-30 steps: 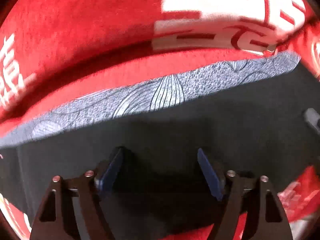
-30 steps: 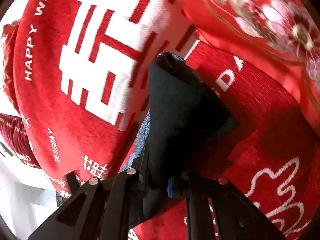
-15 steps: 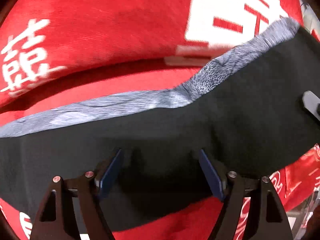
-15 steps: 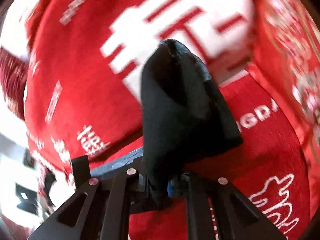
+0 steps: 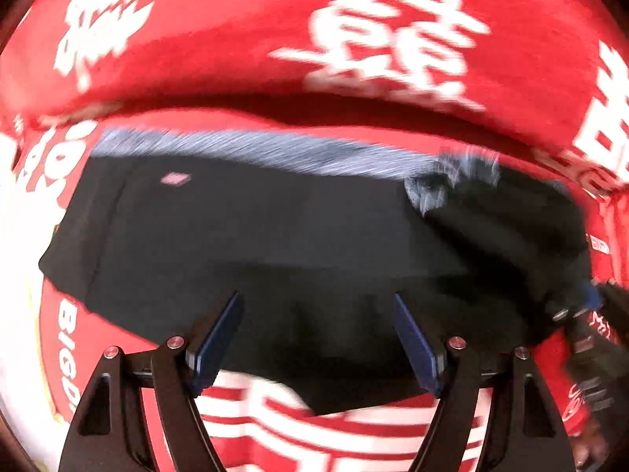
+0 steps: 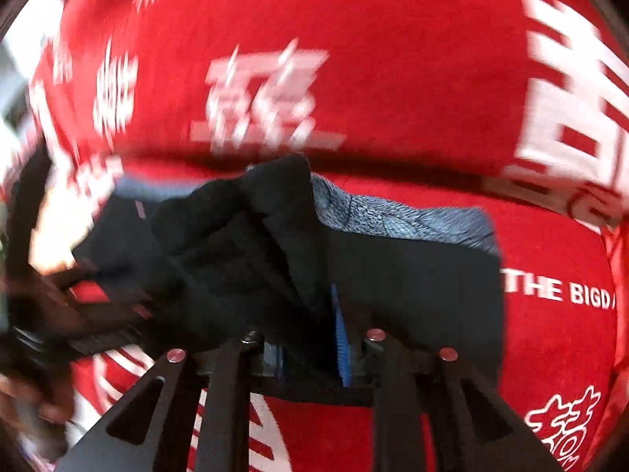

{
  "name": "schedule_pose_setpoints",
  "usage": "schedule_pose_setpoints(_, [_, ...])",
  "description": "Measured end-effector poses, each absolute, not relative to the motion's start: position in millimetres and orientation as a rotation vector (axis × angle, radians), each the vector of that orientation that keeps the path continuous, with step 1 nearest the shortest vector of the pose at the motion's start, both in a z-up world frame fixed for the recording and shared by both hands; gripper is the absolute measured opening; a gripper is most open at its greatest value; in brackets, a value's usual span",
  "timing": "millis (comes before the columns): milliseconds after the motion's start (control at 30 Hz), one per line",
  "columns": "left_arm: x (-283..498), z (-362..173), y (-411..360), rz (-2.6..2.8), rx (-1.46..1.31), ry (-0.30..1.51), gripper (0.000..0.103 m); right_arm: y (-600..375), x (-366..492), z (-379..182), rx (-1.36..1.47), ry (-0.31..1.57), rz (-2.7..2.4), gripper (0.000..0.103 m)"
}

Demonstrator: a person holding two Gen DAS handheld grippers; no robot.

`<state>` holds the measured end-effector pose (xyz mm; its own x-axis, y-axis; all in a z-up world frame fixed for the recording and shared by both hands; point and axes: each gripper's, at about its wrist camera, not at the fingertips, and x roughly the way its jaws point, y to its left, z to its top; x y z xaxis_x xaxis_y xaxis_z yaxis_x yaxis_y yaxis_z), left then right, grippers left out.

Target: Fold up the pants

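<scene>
Now the black pants [image 5: 298,251] are down on the red bedspread [image 5: 220,51], spread wide across the left wrist view with a strip of grey-blue patterned lining [image 5: 275,149] showing along the far edge and a small pink label [image 5: 176,178] near the left end; the picture is smeared, so finer detail is lost. Over on the right end the cloth bunches up into a rumpled heap, and the right wrist view shows that heap right in front of the camera, a black fold [image 6: 251,244] rising over the flat layer with the lining beyond it. Left gripper [image 5: 316,338] hangs over the near edge of the pants with its blue pads standing wide apart and nothing pinched between them; released, plainly. Right gripper [image 6: 310,338] has its jaws just been opening; the bunched cloth sits between them and against the blue pad [image 6: 341,338], and the pads look parted rather than clamping. Around it all, the bedspread carries big white characters [image 5: 393,39] and the words THE BIGDA [image 6: 558,295] beside the pants; no containers here.
</scene>
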<state>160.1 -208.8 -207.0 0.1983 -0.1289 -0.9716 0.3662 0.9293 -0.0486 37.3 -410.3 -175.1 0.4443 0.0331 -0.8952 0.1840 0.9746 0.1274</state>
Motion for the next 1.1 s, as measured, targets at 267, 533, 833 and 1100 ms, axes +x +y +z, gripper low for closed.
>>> schedule_pose_setpoints(267, [165, -214, -173, -0.351, 0.165, 1.347, 0.078, -324, 39, -208, -0.220, 1.200, -0.101, 0.053])
schedule_pose_setpoints(533, [182, -198, -222, -0.634, 0.077, 1.416, 0.078, -423, -3, -181, 0.620, 1.128, -0.042, 0.053])
schedule_pose_setpoints(833, [167, -206, -302, -0.806, 0.127, 1.480, 0.065, -496, -37, -229, 1.199, 0.992, -0.099, 0.053])
schedule_pose_setpoints(1100, [161, -213, -314, -0.851, 0.169, 1.518, 0.010, -515, -45, -268, 1.474, 0.919, -0.158, 0.006])
